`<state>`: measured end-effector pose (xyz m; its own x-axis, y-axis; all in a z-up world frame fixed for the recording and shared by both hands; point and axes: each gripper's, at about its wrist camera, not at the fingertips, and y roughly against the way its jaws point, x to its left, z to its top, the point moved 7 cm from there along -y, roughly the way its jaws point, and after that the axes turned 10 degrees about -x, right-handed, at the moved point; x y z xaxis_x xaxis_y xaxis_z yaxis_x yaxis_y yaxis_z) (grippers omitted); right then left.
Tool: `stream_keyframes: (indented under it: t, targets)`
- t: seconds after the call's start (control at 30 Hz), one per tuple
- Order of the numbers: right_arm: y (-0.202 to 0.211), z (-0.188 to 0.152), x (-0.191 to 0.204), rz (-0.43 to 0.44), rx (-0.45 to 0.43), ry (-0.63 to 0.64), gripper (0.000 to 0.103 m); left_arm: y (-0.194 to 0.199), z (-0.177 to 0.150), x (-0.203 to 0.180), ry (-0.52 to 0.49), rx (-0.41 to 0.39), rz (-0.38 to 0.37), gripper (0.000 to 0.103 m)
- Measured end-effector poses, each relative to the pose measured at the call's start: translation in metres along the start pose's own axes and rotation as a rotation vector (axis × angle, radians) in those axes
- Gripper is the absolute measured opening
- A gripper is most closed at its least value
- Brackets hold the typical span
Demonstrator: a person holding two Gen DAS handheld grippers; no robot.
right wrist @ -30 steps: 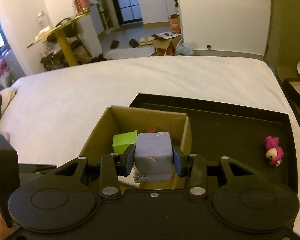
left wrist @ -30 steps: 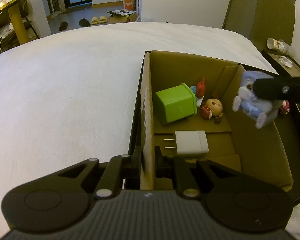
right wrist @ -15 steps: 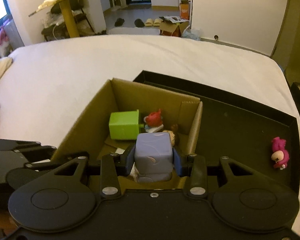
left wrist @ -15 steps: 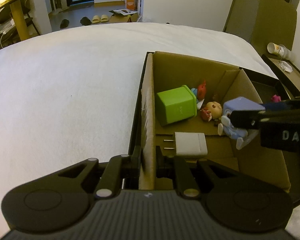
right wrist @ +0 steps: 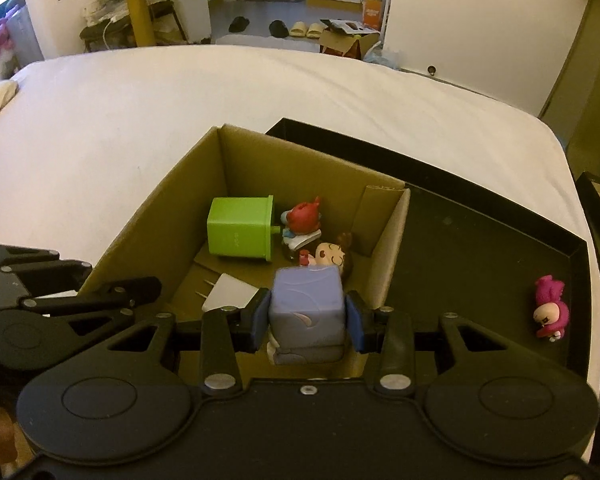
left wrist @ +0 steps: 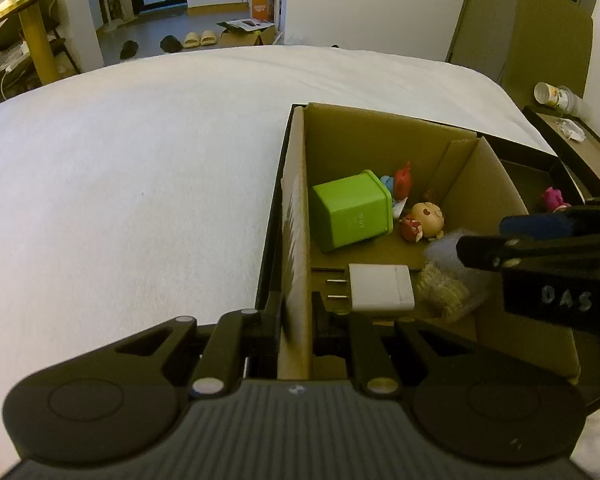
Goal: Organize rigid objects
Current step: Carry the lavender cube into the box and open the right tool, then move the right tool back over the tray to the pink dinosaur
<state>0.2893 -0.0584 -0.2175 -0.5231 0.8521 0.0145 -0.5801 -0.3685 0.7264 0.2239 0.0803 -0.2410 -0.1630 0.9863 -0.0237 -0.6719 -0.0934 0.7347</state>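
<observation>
The right gripper (right wrist: 307, 322) clamps a purple block toy (right wrist: 307, 304) just over the near part of the cardboard box (right wrist: 394, 232), while the left gripper (left wrist: 296, 320) pinches the box's left wall. Inside lie a white charger (left wrist: 381, 287), a green cube (left wrist: 351, 210) and two small figures. Farther right, a pink toy (right wrist: 550, 307) lies on the black tray (right wrist: 480, 248).

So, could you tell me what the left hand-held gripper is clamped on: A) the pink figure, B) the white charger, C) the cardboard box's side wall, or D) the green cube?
C: the left hand-held gripper is shut on the cardboard box's side wall, one finger outside and one inside.
</observation>
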Motion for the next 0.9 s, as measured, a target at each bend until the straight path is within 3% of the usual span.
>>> stream_keyframes:
  t: [0.4, 0.9]
  targets:
    - [0.031, 0.01, -0.03, 0.023, -0.079, -0.104, 0.038, 0.003, 0.006, -0.003, -0.015, -0.011, 0.005, 0.012]
    - [0.03, -0.025, -0.096, -0.067, -0.066, -0.216, 0.04, 0.004, 0.008, -0.008, -0.034, -0.004, 0.03, 0.012]
